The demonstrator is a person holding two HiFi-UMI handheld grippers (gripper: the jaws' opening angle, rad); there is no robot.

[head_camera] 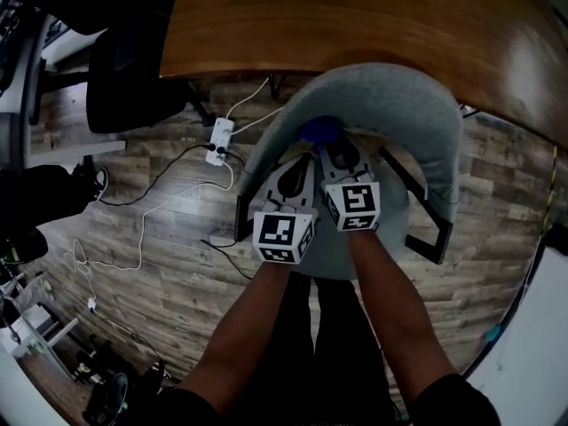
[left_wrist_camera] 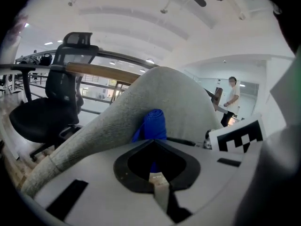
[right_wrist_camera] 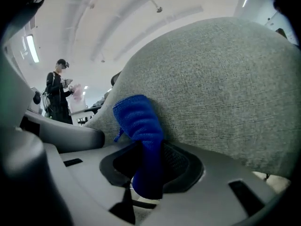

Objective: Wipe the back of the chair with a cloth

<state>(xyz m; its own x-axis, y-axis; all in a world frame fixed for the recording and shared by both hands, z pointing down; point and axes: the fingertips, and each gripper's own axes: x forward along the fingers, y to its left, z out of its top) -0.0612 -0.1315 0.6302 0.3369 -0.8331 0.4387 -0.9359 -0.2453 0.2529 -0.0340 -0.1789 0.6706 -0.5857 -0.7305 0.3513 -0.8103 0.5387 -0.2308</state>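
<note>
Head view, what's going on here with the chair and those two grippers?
A person holds a gripper in each hand over a grey chair. The right gripper is clamped on a blue cloth and presses it against the chair's padded back. The left gripper sits right beside it, and its jaws look closed on the same cloth too. The cloth is on the backrest's inner side, near its middle.
</note>
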